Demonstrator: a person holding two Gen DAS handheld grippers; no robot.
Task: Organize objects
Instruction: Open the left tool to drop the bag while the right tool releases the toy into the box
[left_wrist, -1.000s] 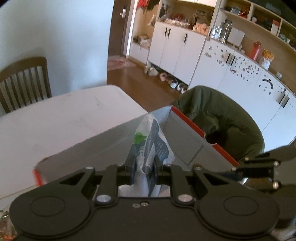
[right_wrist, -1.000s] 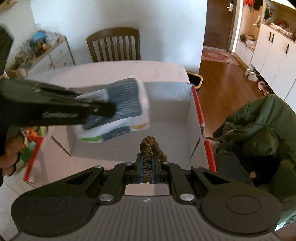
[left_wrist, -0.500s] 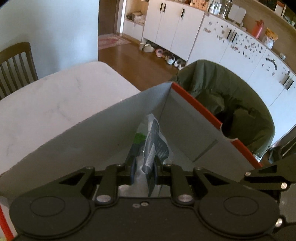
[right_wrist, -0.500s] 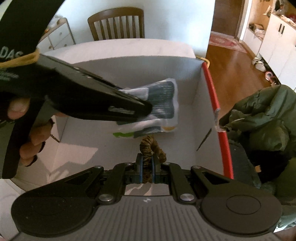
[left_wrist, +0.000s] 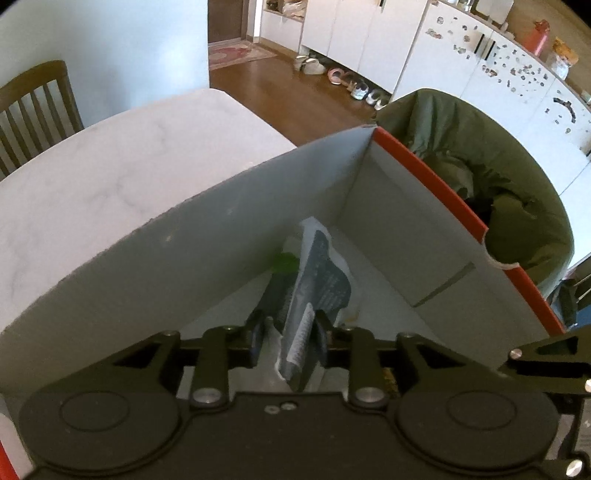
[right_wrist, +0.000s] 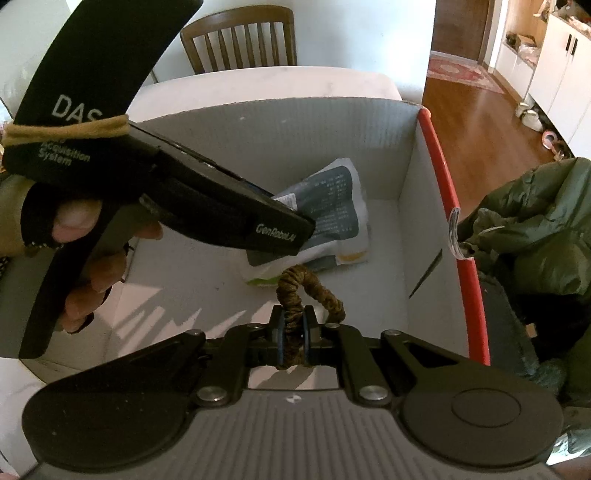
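An open cardboard box (left_wrist: 184, 266) with a red outer rim stands on the white table (left_wrist: 110, 166). My left gripper (left_wrist: 288, 325) is down inside the box, shut on a white and dark blue packet (left_wrist: 321, 273) that points into the far corner. In the right wrist view the packet (right_wrist: 332, 199) reaches the box floor beyond the left gripper (right_wrist: 304, 230), which a hand (right_wrist: 92, 280) holds. My right gripper (right_wrist: 293, 328) hovers over the near part of the box (right_wrist: 295, 122), shut on a brown braided loop (right_wrist: 317, 284) that arches above its fingers.
A green jacket (right_wrist: 535, 229) is draped over a seat just right of the box. A wooden chair (right_wrist: 240, 37) stands at the table's far side. White cabinets (left_wrist: 461, 55) and shoes on the wooden floor lie beyond.
Both grippers have sunk lower into the box. The packet has gone from above the rim to the box floor, and the left fingers stand slightly wider around it.
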